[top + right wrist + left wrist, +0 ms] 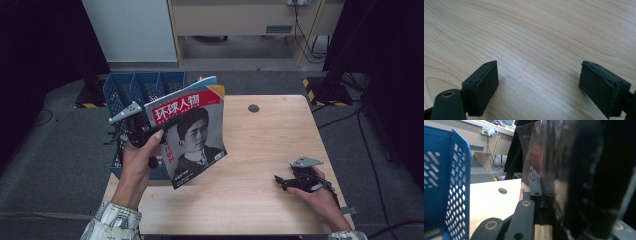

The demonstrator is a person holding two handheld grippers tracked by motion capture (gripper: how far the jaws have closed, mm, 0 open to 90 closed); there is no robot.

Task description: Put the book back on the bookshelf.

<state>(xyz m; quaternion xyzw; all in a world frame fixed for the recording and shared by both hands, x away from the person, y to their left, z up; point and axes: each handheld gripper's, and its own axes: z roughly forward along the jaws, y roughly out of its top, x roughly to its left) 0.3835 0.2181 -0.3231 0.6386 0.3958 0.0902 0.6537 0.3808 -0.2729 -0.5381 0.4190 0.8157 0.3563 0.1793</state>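
Note:
A magazine (196,131) with a red title band and a black-and-white portrait on its cover hangs tilted above the table's left part. My left gripper (167,126) is shut on its left edge, the black jaw lying across the cover. In the left gripper view the glossy magazine (541,157) stands close in front of the lens, pinched in my left gripper (541,202). My right gripper (281,181) rests low over the table at the right, open. In its own view the right gripper (539,85) has bare wood between its two pads (484,85).
A blue perforated plastic basket (127,90) with dividers stands at the table's left edge, right behind the magazine; its wall (456,182) is close to the left gripper. The wooden table (270,145) has a round cable hole (253,108) near its far edge.

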